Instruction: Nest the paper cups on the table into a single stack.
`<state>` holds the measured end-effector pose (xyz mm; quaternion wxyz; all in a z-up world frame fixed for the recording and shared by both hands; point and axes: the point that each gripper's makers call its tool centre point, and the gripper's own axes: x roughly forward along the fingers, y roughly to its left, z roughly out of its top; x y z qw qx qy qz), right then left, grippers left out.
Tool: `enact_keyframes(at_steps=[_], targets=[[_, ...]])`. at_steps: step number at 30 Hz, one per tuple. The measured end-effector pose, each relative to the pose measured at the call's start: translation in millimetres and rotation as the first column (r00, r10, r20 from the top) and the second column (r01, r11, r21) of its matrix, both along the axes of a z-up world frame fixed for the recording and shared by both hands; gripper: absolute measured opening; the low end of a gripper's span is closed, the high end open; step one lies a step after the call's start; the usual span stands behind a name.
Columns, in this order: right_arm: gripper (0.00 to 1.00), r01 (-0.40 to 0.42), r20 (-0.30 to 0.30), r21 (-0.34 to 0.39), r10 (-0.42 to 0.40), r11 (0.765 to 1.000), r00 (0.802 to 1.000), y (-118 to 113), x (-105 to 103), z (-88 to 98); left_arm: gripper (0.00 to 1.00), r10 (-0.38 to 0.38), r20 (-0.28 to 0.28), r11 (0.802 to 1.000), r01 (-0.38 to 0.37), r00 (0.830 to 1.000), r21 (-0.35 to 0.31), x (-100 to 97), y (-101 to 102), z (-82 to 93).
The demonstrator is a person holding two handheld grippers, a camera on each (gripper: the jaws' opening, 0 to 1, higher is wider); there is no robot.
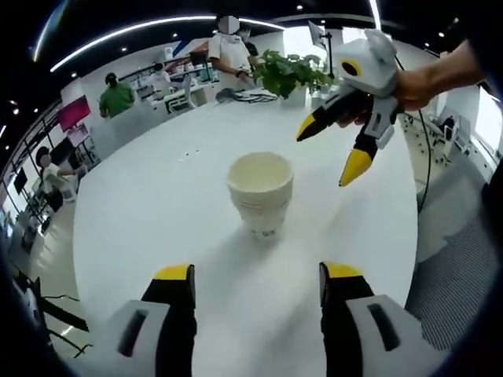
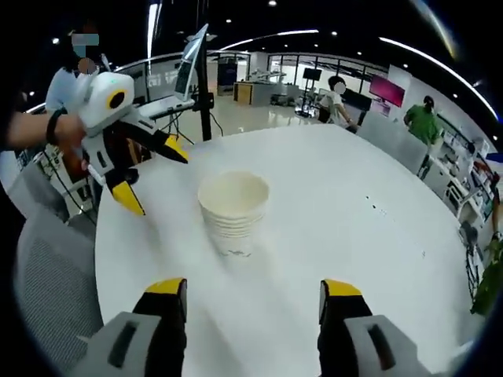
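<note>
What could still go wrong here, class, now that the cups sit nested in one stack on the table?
1. The stack of cups stands free on the white table, and both grippers are open and near it; a careless sweep by the right gripper or the left gripper could tip it.
2. Rims look unevenly seated, so the stack may lean.

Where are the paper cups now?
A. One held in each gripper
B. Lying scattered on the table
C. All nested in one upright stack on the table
C: the stack of paper cups stands upright on the white table, and both open grippers, left and right, hold nothing.
</note>
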<state>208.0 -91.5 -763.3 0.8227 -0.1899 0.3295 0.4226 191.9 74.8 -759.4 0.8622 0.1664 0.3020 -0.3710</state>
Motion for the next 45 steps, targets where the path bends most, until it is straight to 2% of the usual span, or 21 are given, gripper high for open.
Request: enact_keyframes(at_steps=[4, 5, 10, 15, 18, 24, 29, 33, 37, 45], targets=[[0.68, 0.036, 0.006, 0.019, -0.036, 0.999, 0.999, -9.4, -7.2, 2.1, 0.64, 0.049, -0.002, 0.997, -0.049, 0.999, -0.055, -7.9, 5.9, -0.3], [0.68, 0.052, 0.016, 0.031, -0.053, 0.998, 0.998, -11.9, -8.1, 5.0, 0.64, 0.055, -0.002, 0.997, -0.055, 0.998, -0.057, -15.7, 4.5, 4.3], [0.69, 0.091, 0.019, 0.058, -0.092, 0.994, 0.996, -21.0, -11.3, 10.5, 0.64, 0.092, -0.006, 0.993, -0.092, 0.996, -0.076, -29.7, 7.6, 8.9], [0.71, 0.132, 0.020, 0.090, -0.135, 0.987, 0.991, -30.6, -21.4, 19.0, 0.64, 0.130, -0.006, 0.986, -0.129, 0.992, -0.103, -30.3, 18.8, 5.3], [0.71, 0.149, 0.022, 0.097, -0.151, 0.984, 0.988, -37.5, -26.5, 17.4, 0.64, 0.146, 0.000, 0.983, -0.145, 0.989, -0.112, -36.8, 20.0, 11.2], [0.74, 0.178, 0.021, 0.115, -0.181, 0.977, 0.983, -47.3, -40.9, 12.8, 0.64, 0.171, 0.001, 0.978, -0.169, 0.985, -0.121, -43.9, 27.8, 10.5], [0.76, 0.193, 0.027, 0.137, -0.199, 0.971, 0.980, -41.1, -60.1, 17.9, 0.64, 0.176, -0.003, 0.978, -0.175, 0.984, -0.113, -54.9, 29.0, 10.3], [0.76, 0.211, 0.030, 0.149, -0.218, 0.966, 0.976, -51.7, -61.7, 18.2, 0.65, 0.200, -0.002, 0.971, -0.198, 0.980, -0.130, -59.7, 34.9, 14.9], [0.77, 0.231, 0.022, 0.163, -0.238, 0.959, 0.971, -50.3, -71.5, 18.9, 0.65, 0.223, 0.002, 0.965, -0.220, 0.975, -0.143, -62.3, 41.0, 17.8], [0.77, 0.252, -0.008, 0.166, -0.254, 0.953, 0.967, -51.0, -89.0, 6.8, 0.65, 0.245, -0.017, 0.958, -0.245, 0.969, -0.147, -68.5, 45.4, 9.6]])
